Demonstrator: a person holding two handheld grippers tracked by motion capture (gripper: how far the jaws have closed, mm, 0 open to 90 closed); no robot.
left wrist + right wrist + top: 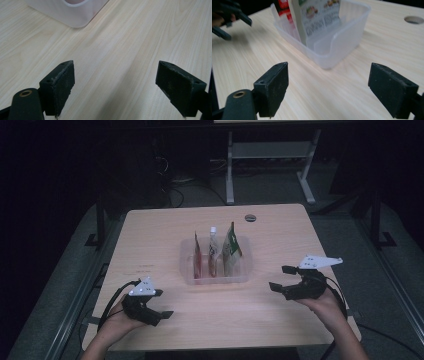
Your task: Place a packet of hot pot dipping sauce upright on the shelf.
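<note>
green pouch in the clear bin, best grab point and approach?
Probably pinch the green pouch at its top edge, coming from above. It stands upright in the clear bin, top above the rim, flat faces exposed; the bin walls block its lower part. The right gripper is open and nearest.

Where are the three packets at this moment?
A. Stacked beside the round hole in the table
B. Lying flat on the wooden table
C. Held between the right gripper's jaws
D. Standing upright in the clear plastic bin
D: the red packet, the white-capped pouch and the green-and-white packet stand upright inside the clear plastic bin, and both grippers are apart from it with nothing between their jaws.
</note>
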